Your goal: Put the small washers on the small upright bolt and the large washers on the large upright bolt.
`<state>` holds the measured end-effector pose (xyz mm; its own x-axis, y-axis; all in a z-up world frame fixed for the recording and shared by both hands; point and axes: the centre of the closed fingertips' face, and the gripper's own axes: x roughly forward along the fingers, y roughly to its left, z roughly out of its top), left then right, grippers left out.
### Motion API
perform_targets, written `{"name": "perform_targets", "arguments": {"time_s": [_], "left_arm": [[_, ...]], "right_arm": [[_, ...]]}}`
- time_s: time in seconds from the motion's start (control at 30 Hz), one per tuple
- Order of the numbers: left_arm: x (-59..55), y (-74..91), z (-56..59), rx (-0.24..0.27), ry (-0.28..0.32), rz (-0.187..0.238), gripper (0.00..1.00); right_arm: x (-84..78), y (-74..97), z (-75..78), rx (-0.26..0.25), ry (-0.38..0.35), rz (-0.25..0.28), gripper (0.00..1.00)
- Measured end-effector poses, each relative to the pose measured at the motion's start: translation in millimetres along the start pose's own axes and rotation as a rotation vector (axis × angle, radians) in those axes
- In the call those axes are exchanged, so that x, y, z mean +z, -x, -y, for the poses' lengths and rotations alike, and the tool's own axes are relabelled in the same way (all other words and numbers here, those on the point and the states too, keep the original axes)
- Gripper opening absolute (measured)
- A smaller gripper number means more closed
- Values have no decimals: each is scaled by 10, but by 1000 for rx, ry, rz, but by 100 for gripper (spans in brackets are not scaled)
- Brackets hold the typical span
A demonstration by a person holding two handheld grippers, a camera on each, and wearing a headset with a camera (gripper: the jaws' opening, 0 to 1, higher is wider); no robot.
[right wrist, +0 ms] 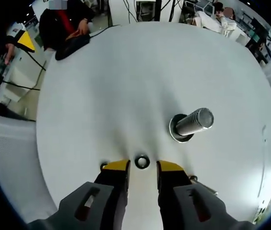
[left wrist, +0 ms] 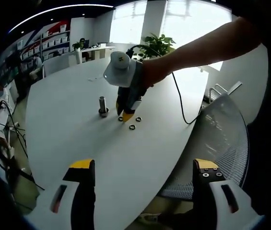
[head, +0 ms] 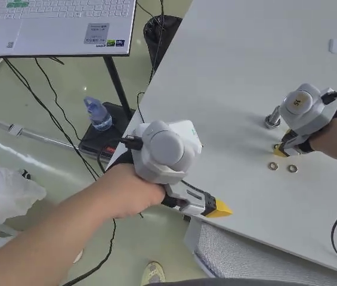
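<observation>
While my right gripper (right wrist: pixel 143 166) hangs tips-down on the table (right wrist: pixel 125 72), a washer (right wrist: pixel 142 161) lies flat right between its yellow tips, bottom centre of the right gripper view. The jaws are only narrowly parted and grip nothing yet. The bolt (right wrist: pixel 193 122) stands upright just right of centre, near the washer, up and to its right. There's a ring round its foot, and I can't tell if that's a washer. A second washer (head: pixel 273 165) and a third washer (head: pixel 292 168) lie loose at the right of the head view, below my tips. My left gripper (left wrist: pixel 144 165) hangs at the near table edge, jaws wide and empty. So it's the pick, I reckon, and it's a fiddly one: thin ring, flat on a slick top. Keep the tips down on the surface, square them to the rim, and close slowly so it doesn't skate away. I can't judge its size from here, so I should match it against the bolt before dropping it on.
</observation>
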<state>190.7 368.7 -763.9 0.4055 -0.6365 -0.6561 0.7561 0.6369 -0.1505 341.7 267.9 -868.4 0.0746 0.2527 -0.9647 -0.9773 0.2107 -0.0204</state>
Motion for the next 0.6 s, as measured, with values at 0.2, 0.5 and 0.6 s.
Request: {"name": "perform_targets", "arguments": {"time_s": [0.2,0.5,0.6], "left_arm": [[-11,4,-4,0,2,-1,83],[-20,-8,9,-1,3,-4,81],[-20,-13,22,-1,1,-5,80]], "right_arm": [[1,8,3,7,-11,1,22],[-23,14,-9,2,4,-19,16],[-24,-27,26,11,-5,-19,17]]}}
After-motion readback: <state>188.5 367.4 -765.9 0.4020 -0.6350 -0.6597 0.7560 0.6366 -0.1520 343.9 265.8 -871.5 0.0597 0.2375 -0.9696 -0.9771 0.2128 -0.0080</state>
